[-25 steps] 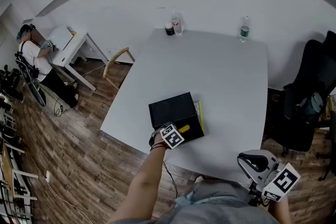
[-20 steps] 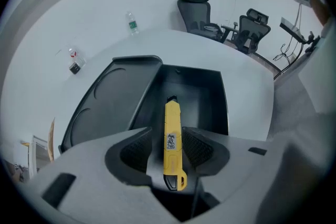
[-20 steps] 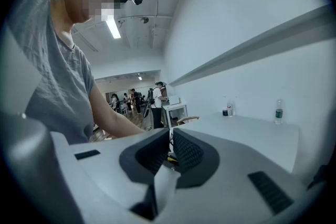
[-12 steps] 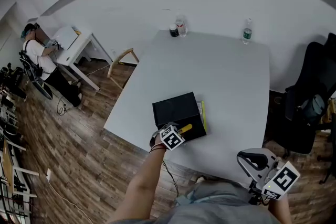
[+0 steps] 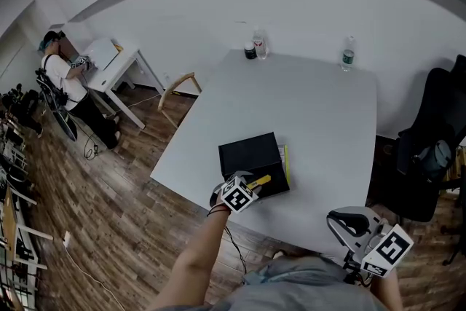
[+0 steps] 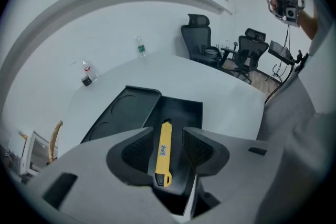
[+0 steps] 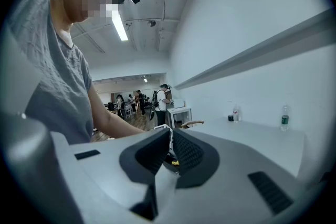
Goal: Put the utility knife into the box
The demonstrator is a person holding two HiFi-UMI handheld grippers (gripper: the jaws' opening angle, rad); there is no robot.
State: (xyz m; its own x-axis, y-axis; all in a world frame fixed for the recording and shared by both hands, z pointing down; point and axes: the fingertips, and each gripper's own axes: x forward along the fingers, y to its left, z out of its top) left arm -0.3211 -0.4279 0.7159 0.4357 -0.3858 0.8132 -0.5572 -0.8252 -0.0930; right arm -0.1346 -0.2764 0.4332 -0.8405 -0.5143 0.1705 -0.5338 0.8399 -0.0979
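Two grippers keep the places they had a second ago; only the head camera has moved, so the box [image 5: 247, 154] and the table [image 5: 313, 105] now sit slightly lower and further right in the head view. The left gripper [image 6: 168, 134] stays at the box's near edge, pointing into it. Its jaws stand a moderate way apart, and the utility knife [image 6: 164, 149] lies lengthwise between them with a dark gap on each side, so neither pad touches it. The knife appears to rest in the box's open tray, blade end pointing away from the gripper. The right gripper [image 7: 171, 132] is held well to the right of the box, off the table's near edge, with its jaws almost together and nothing in the thin slit between them. The lid [image 6: 126, 110] lies open, flat on the table along the box's left side. Far beyond the box, at the table's back edge, stand a small dark jar [image 5: 250, 50], a clear bottle [image 5: 260, 43] and, further right, a second bottle [image 5: 348, 54]. A black office chair [image 5: 429, 149] stands right of the box, past the table's side. Nothing lies between the left gripper and the tray. The box is matt black and rectangular; the lid carries round pressed recesses. The knife is a slim yellow bar with a black end cap. The pads are black and finely ribbed, set in smooth grey housings. The table top is plain white.
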